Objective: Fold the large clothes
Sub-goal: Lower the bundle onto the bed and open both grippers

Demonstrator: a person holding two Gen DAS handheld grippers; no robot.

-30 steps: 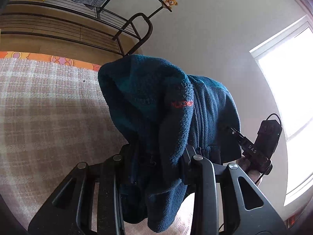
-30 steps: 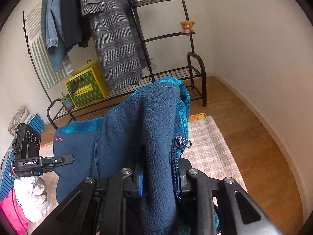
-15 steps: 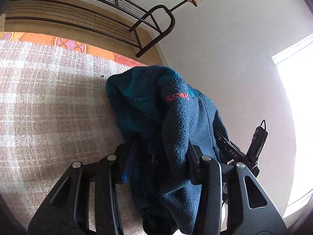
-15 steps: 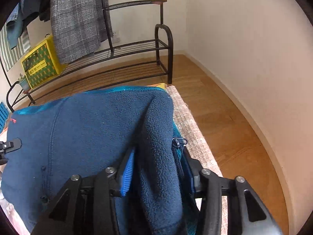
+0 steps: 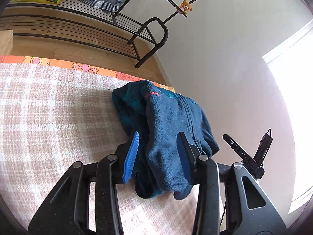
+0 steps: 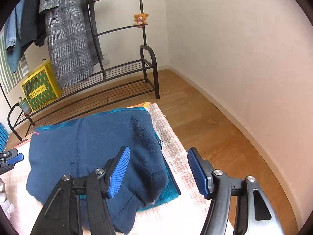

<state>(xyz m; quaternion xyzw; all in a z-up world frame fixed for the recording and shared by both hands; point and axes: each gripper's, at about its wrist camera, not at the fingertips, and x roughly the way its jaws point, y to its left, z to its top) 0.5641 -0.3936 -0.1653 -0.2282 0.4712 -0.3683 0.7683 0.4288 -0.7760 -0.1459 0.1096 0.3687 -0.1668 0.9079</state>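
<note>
Two grippers stand apart-jawed: left gripper [image 5: 159,152] straddling the fleece jacket [image 6: 93,148], right gripper [image 6: 158,172] wide. Jacket lies folded on the plaid mat [image 5: 49,117]. Fleece likely soft, thick, limp; pinch doubled edges.

Teddy bear [image 6: 140,18] on rack [image 6: 125,74]; plaid coat [image 6: 68,37]; possibly a yellow bag [image 6: 39,90].

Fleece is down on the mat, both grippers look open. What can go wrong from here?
1. In the left wrist view the fleece jacket still bulges between the left gripper pads; backing out could snag it and undo the fold.
2. The jacket lies right at the checked mat edge, beside the right gripper; a nudge might push it onto the wood floor.
</note>
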